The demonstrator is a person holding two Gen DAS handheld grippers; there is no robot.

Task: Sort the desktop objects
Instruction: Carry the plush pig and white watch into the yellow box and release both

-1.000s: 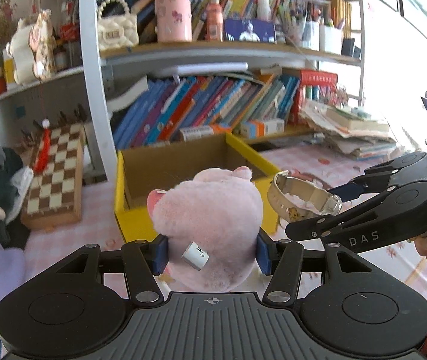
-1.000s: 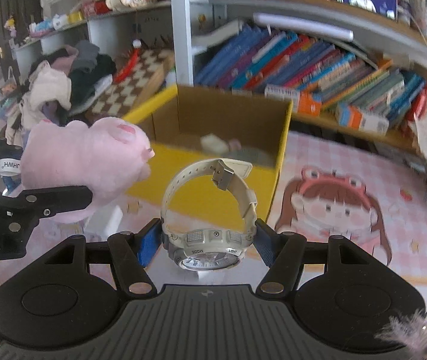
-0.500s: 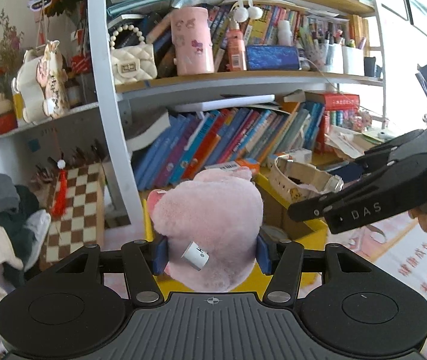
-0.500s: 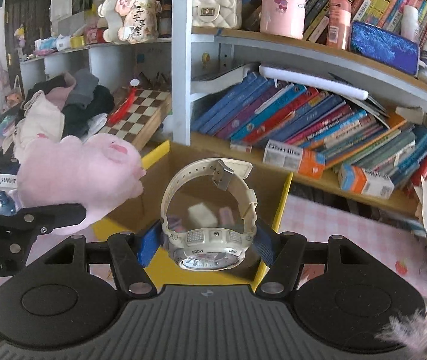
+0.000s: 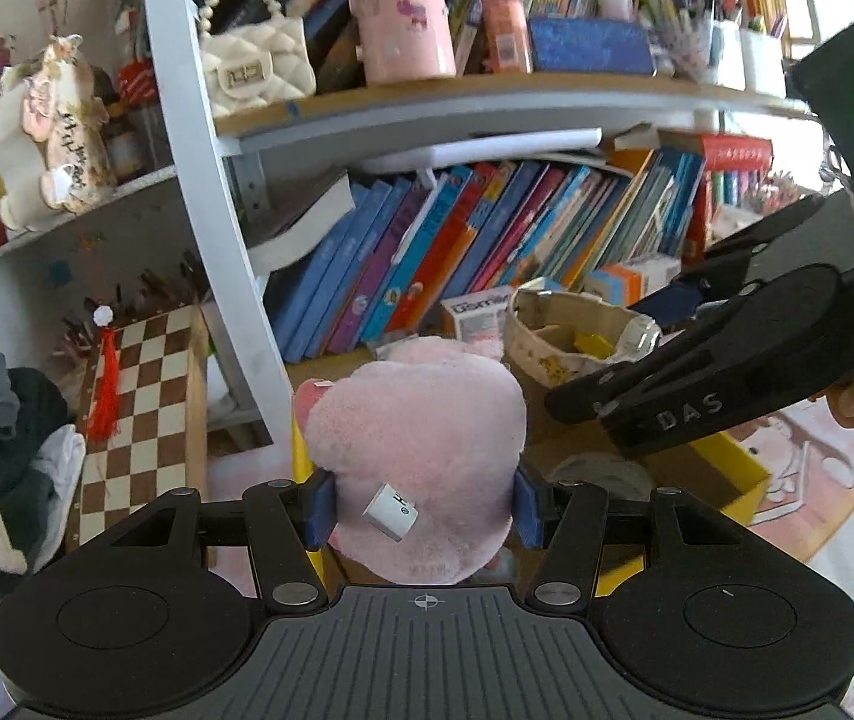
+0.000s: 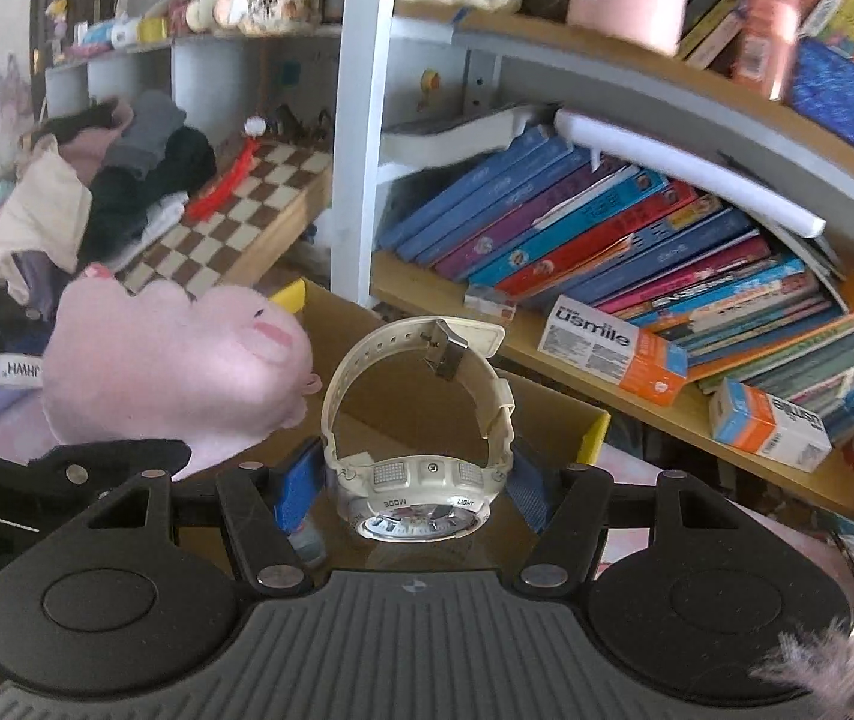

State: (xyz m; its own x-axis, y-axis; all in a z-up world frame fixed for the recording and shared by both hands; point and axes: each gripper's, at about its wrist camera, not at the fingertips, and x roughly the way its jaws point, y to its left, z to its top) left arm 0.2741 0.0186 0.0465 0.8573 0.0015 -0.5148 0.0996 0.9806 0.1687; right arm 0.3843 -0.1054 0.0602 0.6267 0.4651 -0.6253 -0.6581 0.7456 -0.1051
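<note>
My left gripper is shut on a pink plush toy with a white label, held over the left part of the yellow cardboard box. My right gripper is shut on a white wristwatch, strap loop upright, held above the box's brown inside. In the left wrist view the right gripper comes in from the right with the watch above the box. In the right wrist view the plush hangs at the left, beside the watch.
Behind the box stands a white shelf post and shelves packed with leaning books. A chessboard and a heap of clothes lie to the left. Small cartons sit on the low shelf. A pink cartoon mat covers the desk.
Both grippers have moved forward and over the box, keeping their loads. The box has gone from ahead of them to beneath them, and the bookshelf looms closer.
</note>
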